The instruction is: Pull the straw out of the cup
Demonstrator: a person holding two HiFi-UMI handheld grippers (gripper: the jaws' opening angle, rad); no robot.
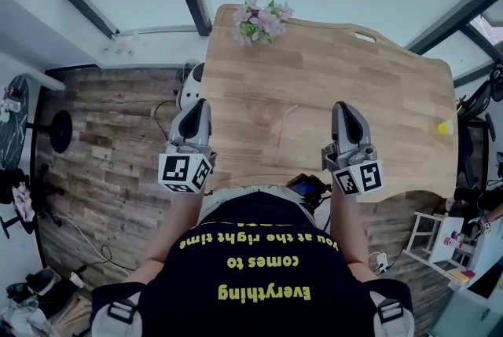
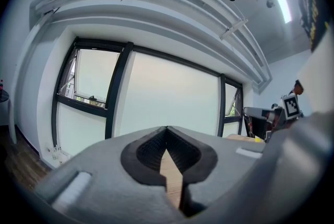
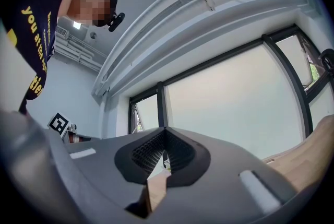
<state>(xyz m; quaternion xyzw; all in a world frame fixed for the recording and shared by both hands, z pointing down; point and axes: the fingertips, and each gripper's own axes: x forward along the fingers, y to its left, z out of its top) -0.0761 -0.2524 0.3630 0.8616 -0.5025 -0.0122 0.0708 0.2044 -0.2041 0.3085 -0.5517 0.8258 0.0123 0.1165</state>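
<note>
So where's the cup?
In the head view the cup sits near the middle of the table, between the left gripper and the right gripper, with the flowers at the far edge beyond it.

Flowers (image 1: 262, 20) on wooden table (image 1: 377, 92), far edge

Tan wooden table (image 1: 377, 92); seemingly pinkish cup (image 1: 263, 117).

Flowers (image 1: 262, 20) at far edge of table (image 1: 377, 92)
</note>
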